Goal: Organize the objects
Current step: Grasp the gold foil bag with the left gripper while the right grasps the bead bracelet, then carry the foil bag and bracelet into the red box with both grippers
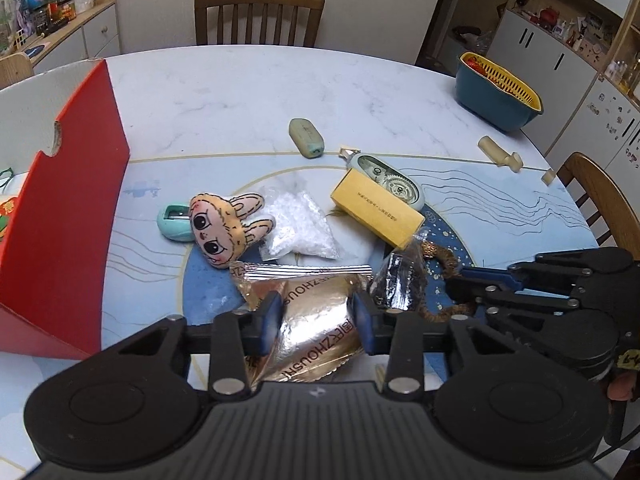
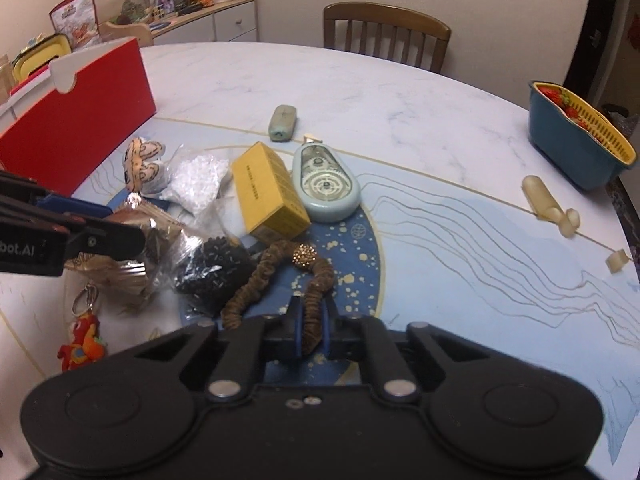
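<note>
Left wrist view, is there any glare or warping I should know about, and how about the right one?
Left wrist view: glare on the gold foil packet, table edge bowed by the fisheye, corners dark. Right wrist view: same bowing, picture slightly soft, little glare.
</note>
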Demonstrator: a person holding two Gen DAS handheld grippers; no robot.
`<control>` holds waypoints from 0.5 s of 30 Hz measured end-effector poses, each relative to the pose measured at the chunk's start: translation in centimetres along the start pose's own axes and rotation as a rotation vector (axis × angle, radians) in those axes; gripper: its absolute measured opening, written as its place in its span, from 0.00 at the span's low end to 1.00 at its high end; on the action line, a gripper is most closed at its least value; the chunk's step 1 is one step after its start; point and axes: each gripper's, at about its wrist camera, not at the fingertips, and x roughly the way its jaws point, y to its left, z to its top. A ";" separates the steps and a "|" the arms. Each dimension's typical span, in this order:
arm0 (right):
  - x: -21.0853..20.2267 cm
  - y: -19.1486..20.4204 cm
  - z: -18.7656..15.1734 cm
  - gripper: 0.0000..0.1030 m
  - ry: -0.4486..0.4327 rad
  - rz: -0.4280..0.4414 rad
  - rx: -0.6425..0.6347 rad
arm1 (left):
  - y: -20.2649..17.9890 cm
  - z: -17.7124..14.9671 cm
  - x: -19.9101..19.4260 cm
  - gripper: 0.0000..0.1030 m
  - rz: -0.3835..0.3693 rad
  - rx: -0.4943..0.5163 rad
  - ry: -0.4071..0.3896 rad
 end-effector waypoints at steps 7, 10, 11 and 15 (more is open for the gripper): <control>-3.6 -0.7 -0.2 0.07 -0.064 0.010 0.048 | 0.3 -0.4 -1.3 0.34 -0.007 0.010 -0.006; -5.4 -1.0 -0.2 0.07 -0.093 0.022 0.066 | 0.4 -0.5 -2.2 0.34 -0.019 0.016 -0.013; -6.0 -1.0 -0.1 0.07 -0.100 0.027 0.071 | 0.5 -0.5 -2.6 0.34 -0.025 0.017 -0.015; -7.8 -0.8 0.4 0.07 -0.127 0.047 0.087 | 0.6 -0.2 -4.0 0.34 -0.040 0.020 -0.025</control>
